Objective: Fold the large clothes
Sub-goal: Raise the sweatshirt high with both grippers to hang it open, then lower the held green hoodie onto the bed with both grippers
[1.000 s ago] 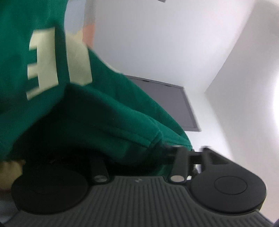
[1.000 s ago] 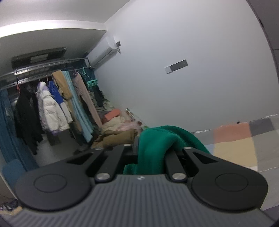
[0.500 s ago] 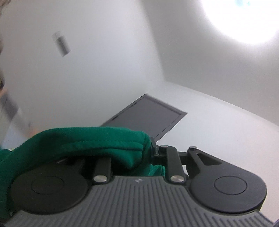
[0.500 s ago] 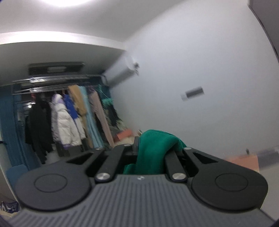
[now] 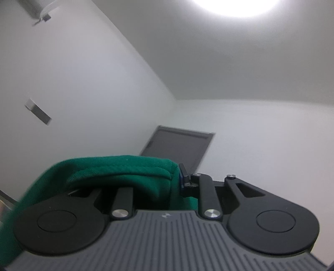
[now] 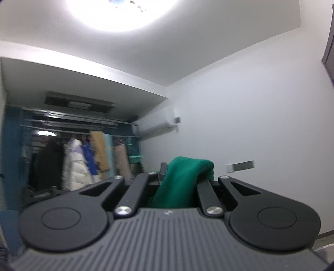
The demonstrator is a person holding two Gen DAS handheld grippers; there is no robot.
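Observation:
A green sweatshirt (image 5: 117, 173) is bunched between the fingers of my left gripper (image 5: 165, 179), which is shut on a thick hem of it; the cloth drapes down over the left side. My right gripper (image 6: 183, 175) is shut on another fold of the same green sweatshirt (image 6: 183, 181). Both grippers are raised high and tilted up toward the walls and ceiling. The rest of the garment hangs below, out of view.
A ceiling light (image 6: 119, 12) glares overhead. A clothes rack (image 6: 79, 158) with hanging coats stands at the far left of the right wrist view, with an air conditioner (image 6: 158, 123) on the wall. A dark door top (image 5: 179, 146) shows ahead of the left gripper.
Both grippers have lifted and tilted upward with the sweatshirt. The printed front of the garment and the patterned bed have dropped out of view; ceiling and light now fill the frames.

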